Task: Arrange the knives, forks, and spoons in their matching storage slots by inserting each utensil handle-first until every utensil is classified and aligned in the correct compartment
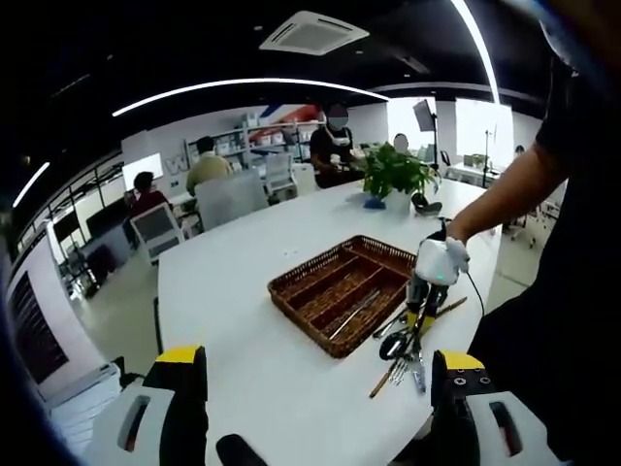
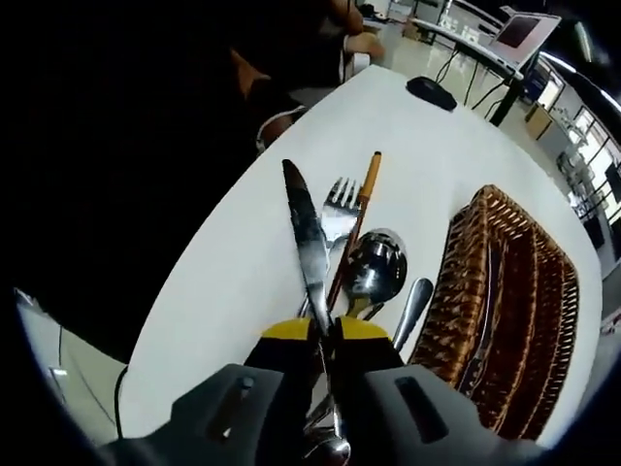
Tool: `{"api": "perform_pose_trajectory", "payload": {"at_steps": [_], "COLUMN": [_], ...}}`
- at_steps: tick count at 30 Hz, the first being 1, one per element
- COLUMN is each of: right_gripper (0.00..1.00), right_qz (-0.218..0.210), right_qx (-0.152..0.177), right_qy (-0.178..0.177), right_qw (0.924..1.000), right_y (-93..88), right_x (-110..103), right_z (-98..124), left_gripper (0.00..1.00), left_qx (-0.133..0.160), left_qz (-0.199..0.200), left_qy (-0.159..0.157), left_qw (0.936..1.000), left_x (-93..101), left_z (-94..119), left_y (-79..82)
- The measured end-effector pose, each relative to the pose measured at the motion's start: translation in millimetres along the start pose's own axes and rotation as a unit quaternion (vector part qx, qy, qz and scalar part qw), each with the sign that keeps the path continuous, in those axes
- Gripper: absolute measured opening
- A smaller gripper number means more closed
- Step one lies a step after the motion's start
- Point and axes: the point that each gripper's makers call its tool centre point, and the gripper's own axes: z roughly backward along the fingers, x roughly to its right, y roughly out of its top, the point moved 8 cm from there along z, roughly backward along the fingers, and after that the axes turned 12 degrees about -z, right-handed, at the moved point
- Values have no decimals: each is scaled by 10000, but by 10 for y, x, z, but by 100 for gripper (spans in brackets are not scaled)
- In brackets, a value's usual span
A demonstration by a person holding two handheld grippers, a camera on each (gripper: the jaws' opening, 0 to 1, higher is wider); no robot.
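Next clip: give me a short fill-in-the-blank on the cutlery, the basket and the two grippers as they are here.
1. The right gripper is shut on a ____.
2. The basket is made of woven ____.
3. The left gripper has its jaws ____, holding nothing.
4. The fork lies on the white ____, outside the basket.

Missing words: knife; wicker; open; table

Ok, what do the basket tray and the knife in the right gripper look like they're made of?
Basket tray: looks like brown woven wicker or rattan, with a visible plaited weave, matte. Knife: apparently polished steel, mirror-like with reflections, held between the jaws of the right hand-held gripper.
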Motion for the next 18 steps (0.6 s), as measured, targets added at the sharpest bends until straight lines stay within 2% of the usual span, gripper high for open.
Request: {"api": "perform_pose_trajectory", "payload": {"at_steps": [10, 18], "right_gripper": [3, 3], "right_qz": [52, -268], "right_qx": [-54, -7], "right_qy": [12, -81], "right_qw": [10000, 9996], "right_y": [8, 28], "right_x": [-8, -21], "right_z": [18, 86], "left_gripper": [100, 100], "left_qx": [-25, -15], "left_qz": [18, 9], "left_qy": [18, 15], "left_qw": [10000, 10000], "left_x": [-8, -11], "left_z": [-2, -41], "left_y": [-24, -23]}}
